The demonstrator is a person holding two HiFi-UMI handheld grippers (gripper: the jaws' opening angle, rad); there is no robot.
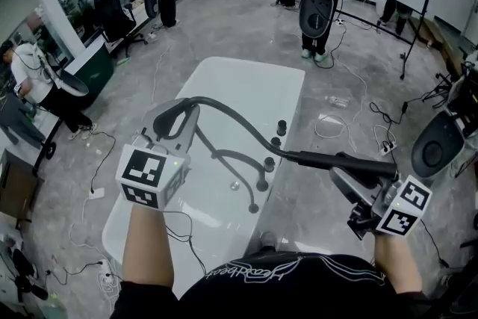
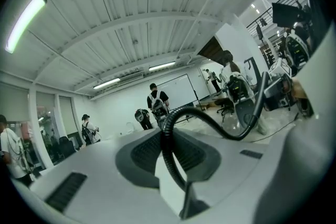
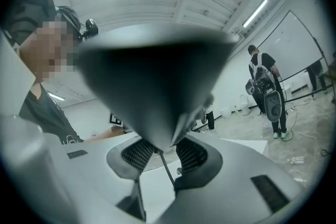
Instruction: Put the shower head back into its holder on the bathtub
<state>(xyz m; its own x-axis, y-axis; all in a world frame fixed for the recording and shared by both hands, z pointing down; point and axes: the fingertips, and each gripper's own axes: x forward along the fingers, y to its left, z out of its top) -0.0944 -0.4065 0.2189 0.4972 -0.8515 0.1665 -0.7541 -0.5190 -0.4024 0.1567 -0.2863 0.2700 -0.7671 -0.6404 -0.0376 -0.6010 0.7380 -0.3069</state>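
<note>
Above the bathtub (image 1: 246, 82) rim, right gripper (image 1: 340, 174) pinched the shower head (image 1: 314, 158), left gripper (image 1: 170, 125) clamped its hose (image 2: 167, 155) (arched over the bathtub); a tugged hose could wrench the head free.

My left gripper (image 1: 178, 116) is out front at the left, roughly level. Its jaws are partly closed, both pads pinching the black hose (image 2: 169, 149) that runs up between them. The left cube (image 1: 153, 175) faces me and hides that hand. My left forearm (image 1: 148, 254) is bare and reaches straight forward from the bottom edge. My right gripper (image 1: 342, 174) is at the right, lower in the head view, about level and pointing left and forward. Its jaws are clamped on the narrow end of the dark shower head (image 3: 157, 86). The right cube (image 1: 404, 209) covers that hand too. My right forearm (image 1: 399, 265) is bare. The 2 grippers are well apart.
</note>
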